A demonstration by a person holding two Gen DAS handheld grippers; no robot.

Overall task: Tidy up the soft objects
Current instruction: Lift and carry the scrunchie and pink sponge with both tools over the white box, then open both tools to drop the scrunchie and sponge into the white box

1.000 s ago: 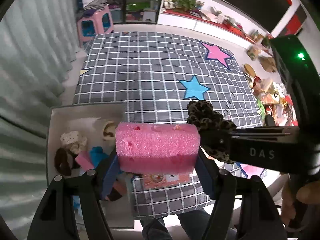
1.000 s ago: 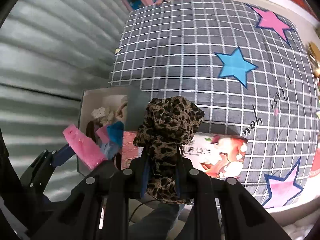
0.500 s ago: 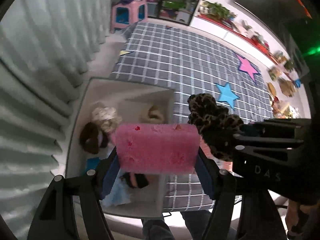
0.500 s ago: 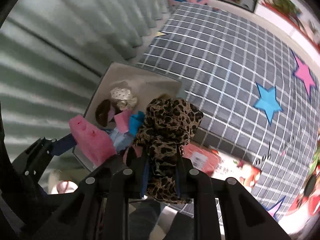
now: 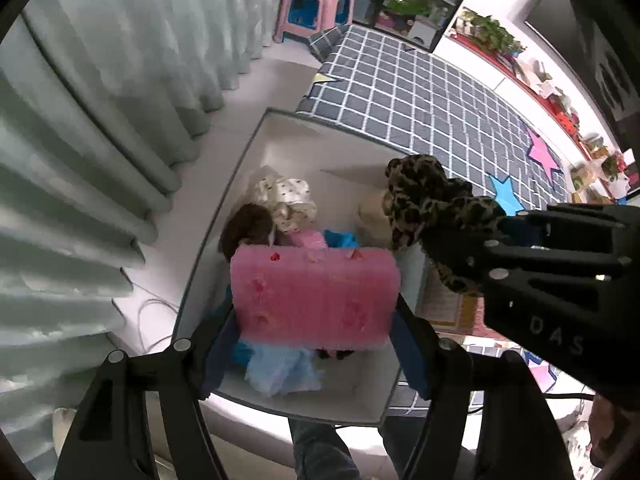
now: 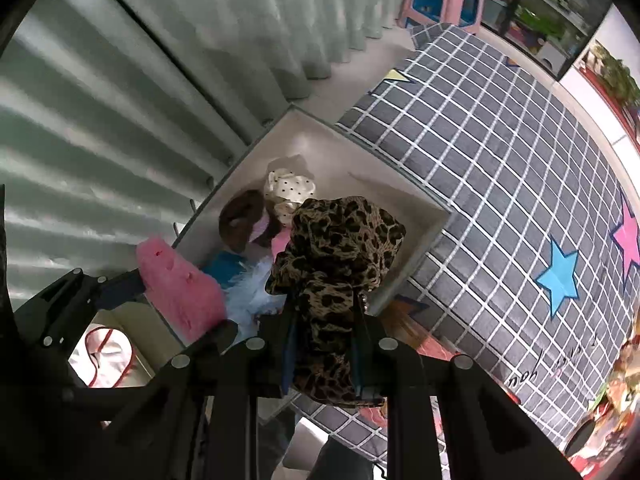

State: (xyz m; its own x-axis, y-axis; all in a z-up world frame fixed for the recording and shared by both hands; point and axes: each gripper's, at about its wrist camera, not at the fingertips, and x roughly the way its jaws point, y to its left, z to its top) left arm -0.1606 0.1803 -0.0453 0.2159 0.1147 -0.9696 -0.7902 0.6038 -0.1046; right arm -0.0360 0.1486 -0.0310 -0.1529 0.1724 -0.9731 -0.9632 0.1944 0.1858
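While left gripper (image 5: 316,312) clamps sponge (image 5: 314,296), right gripper (image 6: 322,344) clamps scrunchie (image 6: 336,248)

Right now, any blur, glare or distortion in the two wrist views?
Left wrist: heavy fisheye bending and black corner vignette; pink sponge soft along its lower edge; window glare at top right. Right wrist: same curvature, rug grid bowed; leopard scrunchie fairly sharp.

box (image 5: 224,240) – left of mat (image 5: 420,92) | scrunchies (image 5: 286,202) – in box
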